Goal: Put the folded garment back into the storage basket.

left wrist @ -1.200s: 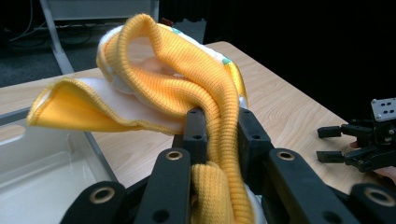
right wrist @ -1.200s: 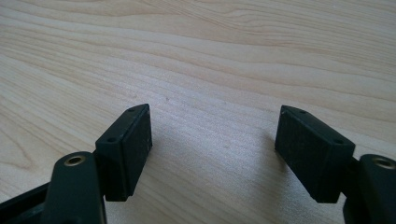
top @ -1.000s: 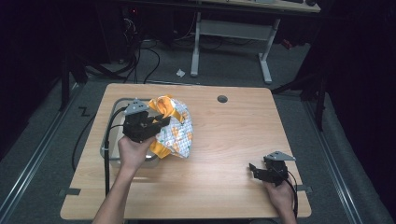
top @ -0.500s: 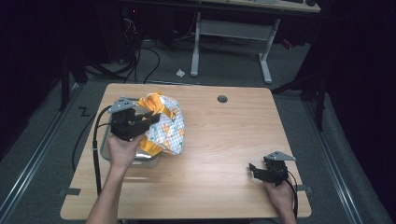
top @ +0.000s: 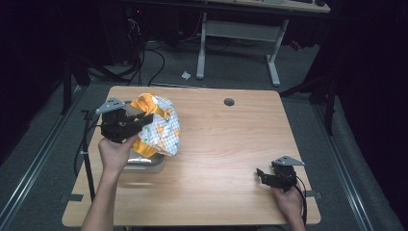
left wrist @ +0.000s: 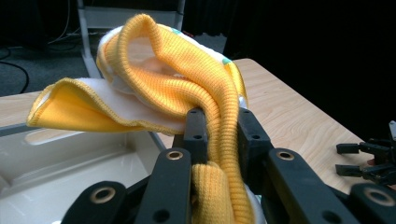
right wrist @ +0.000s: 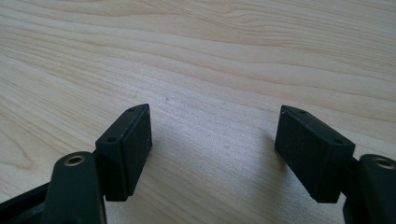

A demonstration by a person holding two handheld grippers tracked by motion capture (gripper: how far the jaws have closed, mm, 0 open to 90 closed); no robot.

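Left hand-held gripper [top: 137, 122] clamped on yellow garment [left wrist: 187, 88], shifted toward 9 o'clock since earlier; right hand-held gripper [right wrist: 212, 149] wide open, empty, unmoved.

Left gripper [top: 126, 124]: raised over the table's left side, jaws clamped tight, forearm reaching up from the bottom edge. Right gripper [top: 275, 178]: low at the near right corner, jaws spread wide, nothing between them.

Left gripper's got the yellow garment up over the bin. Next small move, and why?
Probably lower it and open. The left gripper is shut on the garment's yellow ribbed band, and the cloth hangs partly above the white bin, partly over the table. Shifting a bit further over the bin first would likely keep the bulk from draping outside. The right gripper rests open on the table, uninvolved.
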